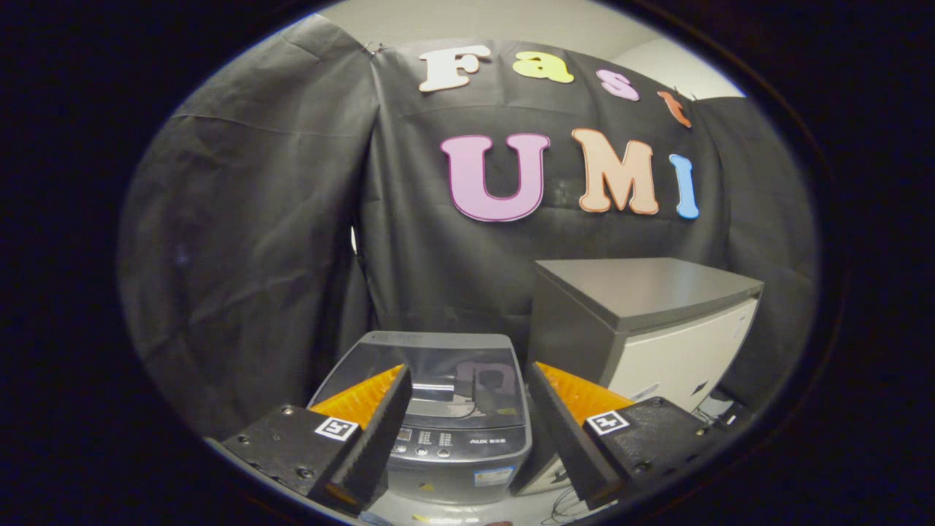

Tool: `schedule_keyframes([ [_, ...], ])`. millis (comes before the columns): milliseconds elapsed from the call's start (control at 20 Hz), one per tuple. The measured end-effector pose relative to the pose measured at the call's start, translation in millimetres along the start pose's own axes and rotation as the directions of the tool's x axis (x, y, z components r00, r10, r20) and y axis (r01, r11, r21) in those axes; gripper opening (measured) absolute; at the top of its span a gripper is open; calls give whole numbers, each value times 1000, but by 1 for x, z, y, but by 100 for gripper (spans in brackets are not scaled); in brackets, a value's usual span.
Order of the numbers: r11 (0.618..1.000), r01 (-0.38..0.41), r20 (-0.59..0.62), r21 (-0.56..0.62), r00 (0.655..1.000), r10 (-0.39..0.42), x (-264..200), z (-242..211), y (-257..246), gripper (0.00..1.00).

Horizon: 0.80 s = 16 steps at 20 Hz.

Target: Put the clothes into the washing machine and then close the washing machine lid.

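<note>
Gripper [467, 409] fingers spread wide, holding nothing. Washing machine [453, 438] sits just ahead, between the fingers, with its glass lid [431, 372] down. Grey cabinet [643, 321] stands just beside it on the right. Can't spot any clothes, and can't tell whether they're already inside; the task looks either finished or unstarted.

Glossy washing machine lid [445, 372], matt cabinet [643, 288]

Fisheye riding the hand-held gripper [467, 438], facing forward, raised, close above the washing machine [445, 416], booth wall beyond
</note>
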<state>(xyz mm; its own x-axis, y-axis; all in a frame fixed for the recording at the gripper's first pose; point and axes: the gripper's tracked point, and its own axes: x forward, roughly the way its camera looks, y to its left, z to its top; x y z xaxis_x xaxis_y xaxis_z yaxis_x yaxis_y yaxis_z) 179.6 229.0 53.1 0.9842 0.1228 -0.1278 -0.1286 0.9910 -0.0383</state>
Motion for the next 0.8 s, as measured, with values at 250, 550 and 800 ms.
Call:
schedule_keyframes([
  [250, 999, -2, 92, -36, 996, 5, -47, 34, -23, 98],
  [550, 1000, -20, 180, 4, 984, 18, -91, 69, -46, 97],
  [800, 999, -25, 230, 23, 973, 19, -121, 81, -73, 97],
])
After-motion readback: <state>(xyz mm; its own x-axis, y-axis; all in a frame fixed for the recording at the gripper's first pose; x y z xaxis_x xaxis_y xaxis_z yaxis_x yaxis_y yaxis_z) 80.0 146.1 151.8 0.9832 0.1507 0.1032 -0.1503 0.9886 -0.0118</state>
